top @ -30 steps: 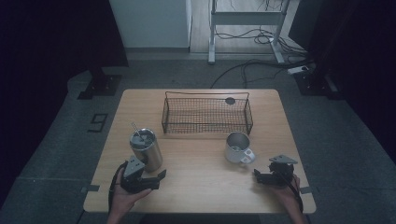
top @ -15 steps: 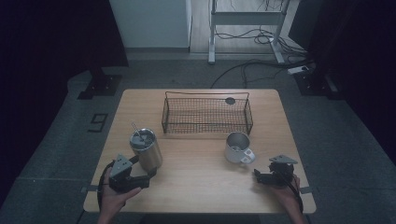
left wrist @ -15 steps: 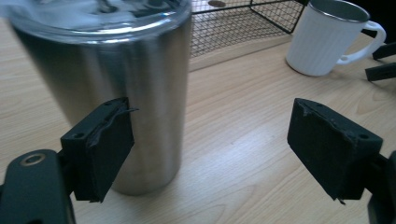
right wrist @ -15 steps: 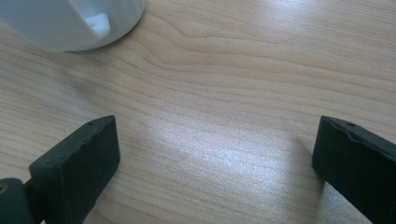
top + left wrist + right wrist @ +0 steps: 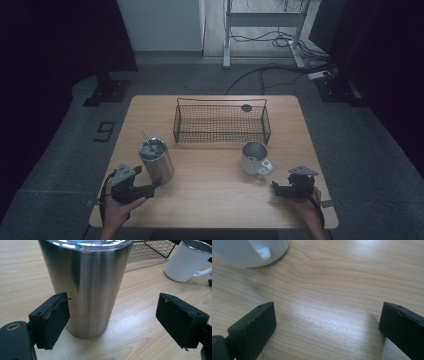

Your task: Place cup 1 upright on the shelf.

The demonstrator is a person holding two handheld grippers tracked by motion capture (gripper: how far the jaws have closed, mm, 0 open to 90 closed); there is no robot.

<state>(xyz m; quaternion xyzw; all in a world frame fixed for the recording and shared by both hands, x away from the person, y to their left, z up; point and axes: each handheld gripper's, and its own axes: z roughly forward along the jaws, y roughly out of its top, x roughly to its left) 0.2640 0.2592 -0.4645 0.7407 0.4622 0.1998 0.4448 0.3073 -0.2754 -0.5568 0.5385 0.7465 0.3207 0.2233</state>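
Steel glinted in the high view: the tall stainless-steel tumbler [image 5: 156, 161] stood on the wooden table [image 5: 215, 200], ungrasped, beside the left gripper [image 5: 156, 184]. In the left gripper view, its jaws had just been opening, straddling the tumbler untouched. In the right gripper view, the right gripper [image 5: 325, 327] gaped empty near the white ribbed mug [image 5: 252, 251].

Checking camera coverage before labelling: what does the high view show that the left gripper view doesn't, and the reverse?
High view alone: the whole table, the straw in the tumbler's lid, both hands, the right tool open near the mug.

Left gripper view alone: the left tool up close, its pads apart, having just been opening, neither pressing the steel wall.

Both: the steel tumbler, the white mug and the wire basket.
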